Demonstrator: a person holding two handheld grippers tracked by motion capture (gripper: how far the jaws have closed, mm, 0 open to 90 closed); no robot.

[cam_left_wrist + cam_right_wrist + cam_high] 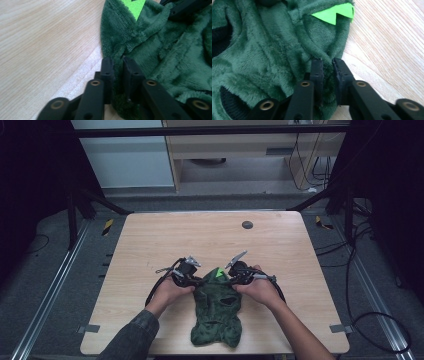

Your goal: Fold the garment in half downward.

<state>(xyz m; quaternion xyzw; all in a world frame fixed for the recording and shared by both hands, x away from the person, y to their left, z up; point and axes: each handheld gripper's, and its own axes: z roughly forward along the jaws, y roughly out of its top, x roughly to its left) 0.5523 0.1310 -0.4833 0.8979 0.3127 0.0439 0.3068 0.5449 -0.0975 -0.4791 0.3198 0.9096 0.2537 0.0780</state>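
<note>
Nearest you, in the high view, the lower end of the green fleece garment [217, 312] lies flat on the wooden table [150, 245], close to its near edge and between your forearms. Farther up, your left gripper [196, 281] and right gripper [235, 279] sit on either side of the garment's far end, each hand wrapped round its tool.

In the left gripper view, your jaws are clamped on a fold of the garment's edge [155, 57]; fleece fills the narrow gap between the pads, and bare table lies to the left of the fingers. In the right gripper view, your jaws pinch a ridge of the same fleece [274, 50] just as tightly, with table to the right of the fingers.

Just beyond both sets of fingertips sits a bright green tag [335, 13], jagged along one edge; it looks like felt trim sewn to the garment, though the stitching is too soft to make out. Past your grippers, a small dark disc [247, 224] sits in the table near its far edge.
</note>
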